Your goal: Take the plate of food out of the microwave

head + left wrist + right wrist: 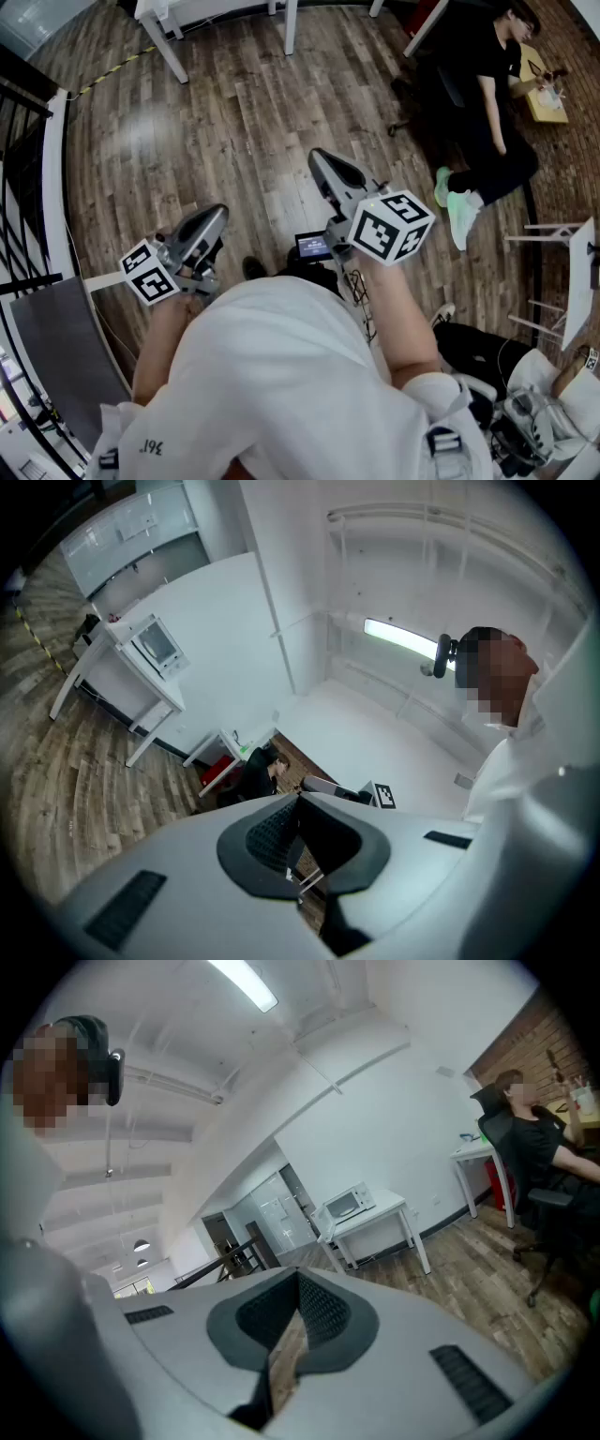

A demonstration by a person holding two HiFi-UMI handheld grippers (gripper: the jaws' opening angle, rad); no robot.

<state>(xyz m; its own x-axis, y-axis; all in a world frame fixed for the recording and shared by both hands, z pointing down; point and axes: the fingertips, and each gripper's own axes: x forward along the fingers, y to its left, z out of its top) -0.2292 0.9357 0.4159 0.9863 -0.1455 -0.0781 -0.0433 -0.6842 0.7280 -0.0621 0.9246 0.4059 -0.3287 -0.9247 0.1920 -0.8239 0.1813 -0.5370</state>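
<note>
My left tongs [298,801] are closed, the 2 dark pads pressed together with nothing between them. My right tongs [298,1279] are closed the same way and are also empty. In the head view both reach out in front of my white shirt [281,375] over the wood floor [234,122]. The left tongs are at the near left, and the right tongs are a little farther out and to the right. Each carries a marker cube [391,226] at its near end. The 2 tongs are apart and touch nothing.

The microwave [345,1204] sits on a white table [380,1215] far across the room, against the white wall and well apart from both tongs. In the right gripper view it shows just above my closed tips. In the left gripper view it shows far off to the left. Its front faces the room. The plate shows in no view, so I cannot tell whether it is inside the microwave.

A seated person [487,103] in black is at the far right, beside a brick wall [525,1035]. A black railing [28,187] runs along the left edge of the floor. A long ceiling light [244,983] glows overhead.
</note>
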